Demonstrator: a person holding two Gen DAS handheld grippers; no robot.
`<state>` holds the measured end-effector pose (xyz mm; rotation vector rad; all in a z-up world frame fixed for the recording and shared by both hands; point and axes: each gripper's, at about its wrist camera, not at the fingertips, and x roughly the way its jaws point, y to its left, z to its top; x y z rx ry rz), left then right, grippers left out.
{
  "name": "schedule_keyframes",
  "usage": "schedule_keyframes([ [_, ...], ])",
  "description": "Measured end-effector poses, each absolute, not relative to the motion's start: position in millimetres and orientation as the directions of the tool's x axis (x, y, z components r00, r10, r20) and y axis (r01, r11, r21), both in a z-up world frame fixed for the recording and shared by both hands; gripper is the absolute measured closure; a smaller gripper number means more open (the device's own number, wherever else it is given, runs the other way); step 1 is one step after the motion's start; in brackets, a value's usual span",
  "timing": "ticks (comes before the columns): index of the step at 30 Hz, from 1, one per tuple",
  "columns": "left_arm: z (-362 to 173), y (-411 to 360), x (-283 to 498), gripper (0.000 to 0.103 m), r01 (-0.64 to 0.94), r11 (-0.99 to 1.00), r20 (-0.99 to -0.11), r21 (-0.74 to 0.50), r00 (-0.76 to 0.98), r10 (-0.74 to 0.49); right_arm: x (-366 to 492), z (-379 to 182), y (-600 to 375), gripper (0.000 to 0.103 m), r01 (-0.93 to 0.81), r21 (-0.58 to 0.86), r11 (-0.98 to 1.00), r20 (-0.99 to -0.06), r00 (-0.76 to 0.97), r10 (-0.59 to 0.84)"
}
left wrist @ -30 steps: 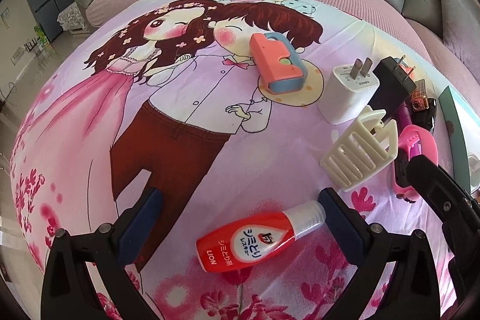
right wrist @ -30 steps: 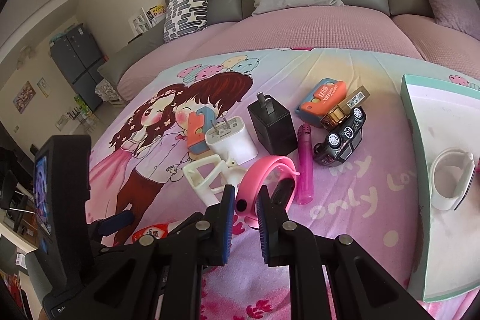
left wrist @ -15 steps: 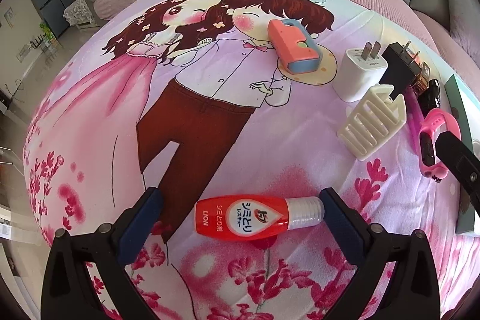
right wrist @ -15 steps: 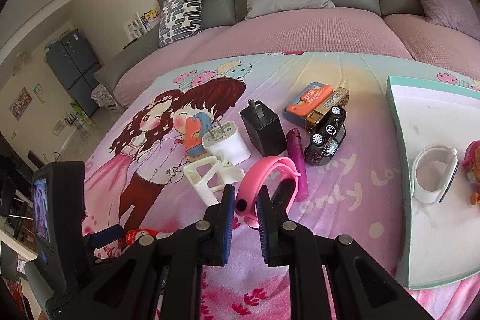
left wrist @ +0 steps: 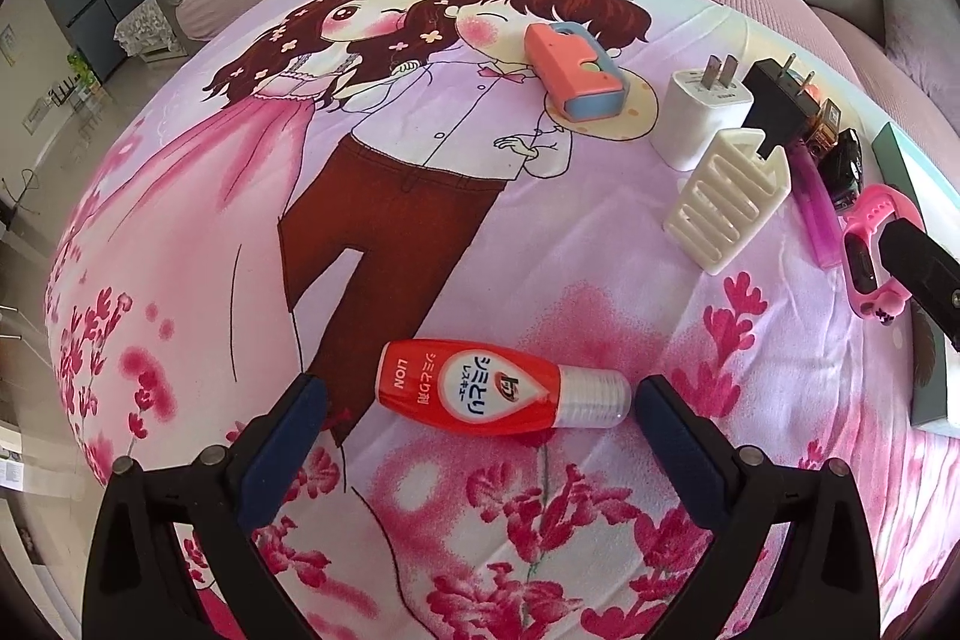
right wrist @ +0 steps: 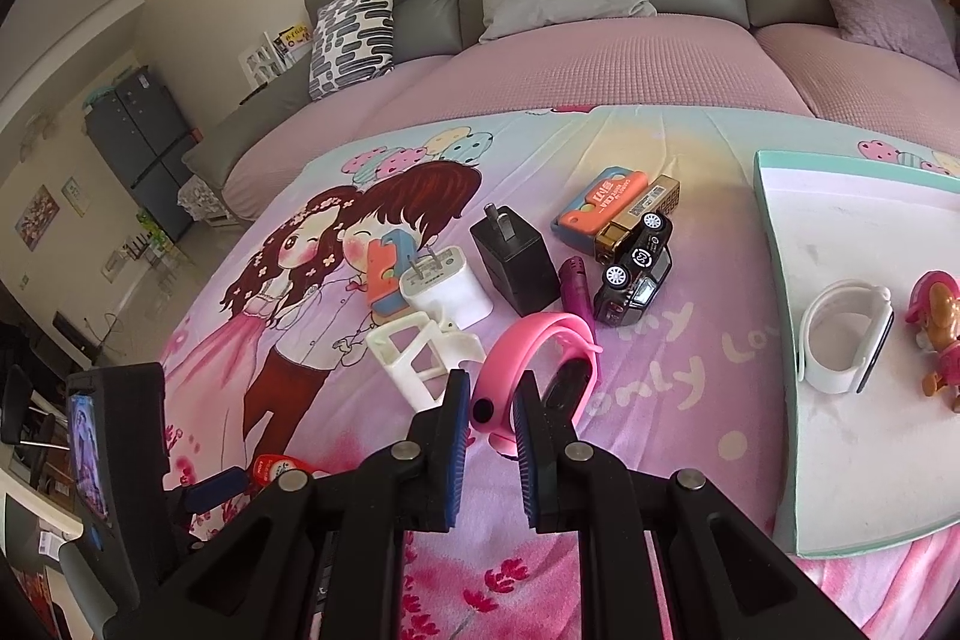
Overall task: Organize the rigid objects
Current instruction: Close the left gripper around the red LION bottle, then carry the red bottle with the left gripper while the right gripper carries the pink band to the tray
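Note:
A red bottle (left wrist: 480, 391) with a clear cap lies on its side on the printed sheet. My left gripper (left wrist: 480, 394) hangs over it, open wide, with one finger beyond each end of the bottle. My right gripper (right wrist: 492, 388) is shut on the strap of a pink wristband (right wrist: 540, 340), which shows at the right edge of the left wrist view as the pink wristband (left wrist: 867, 250). To the right lies a white tray (right wrist: 840, 232) with a teal rim, holding a white wristband (right wrist: 840, 340) and a small toy figure (right wrist: 936, 328).
Beyond the pink band lie a white clip (right wrist: 420, 352), a white charger (right wrist: 444, 286), a black charger (right wrist: 516, 262), a purple lighter (right wrist: 576, 286), a black toy car (right wrist: 636, 268) and an orange box (right wrist: 600, 205). Grey cushions line the back.
In the left wrist view the red bottle has turned from slanted to level between the fingers. The right gripper keeps its hold on the pink band, and more of the tray has come into view.

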<state>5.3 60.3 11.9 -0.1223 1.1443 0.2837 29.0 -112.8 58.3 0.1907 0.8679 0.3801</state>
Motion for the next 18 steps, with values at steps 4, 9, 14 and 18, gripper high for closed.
schedule_keyframes([
  [4,12,53,4,0.014,-0.267,0.963,-0.910,0.036,0.389,0.141,30,56,-116,0.087,-0.232,0.323,0.917,-0.710,0.581,0.397],
  [9,15,45,4,0.024,-0.239,0.970,-0.904,0.047,0.403,0.142,32,55,-120,0.087,-0.219,0.331,0.918,-0.712,0.580,0.395],
  [14,17,43,3,0.024,-0.218,0.975,-0.902,0.038,0.413,0.128,32,56,-123,0.087,-0.211,0.340,0.917,-0.706,0.587,0.397],
  [18,32,41,3,0.024,-0.207,0.978,-0.885,0.015,0.453,0.110,27,69,-131,0.087,-0.221,0.366,0.904,-0.652,0.633,0.418],
])
